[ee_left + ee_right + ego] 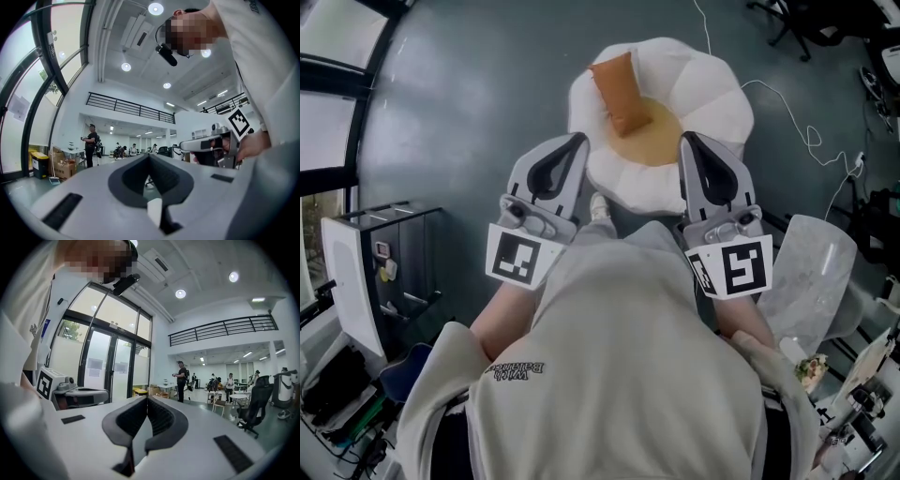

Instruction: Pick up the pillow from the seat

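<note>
An orange pillow (pixel 621 92) leans on the left side of a white flower-shaped seat (pixel 703 84) with a yellow centre, on the grey floor ahead of me. My left gripper (pixel 577 141) and right gripper (pixel 687 139) are held close to my body, short of the seat's near edge, one at each side. Both are shut with nothing between the jaws. Both gripper views look level across the hall, so neither shows the pillow or seat. The left gripper (pixel 149 157) sees the right one beside it, and the right gripper (pixel 147 399) sees the left one.
A white cable (pixel 806 131) trails over the floor right of the seat. A pale marbled round object (pixel 806 281) stands at my right, a dark cabinet (pixel 394 272) at my left. A black office chair (pixel 255 404) and several people (pixel 180 380) are across the hall.
</note>
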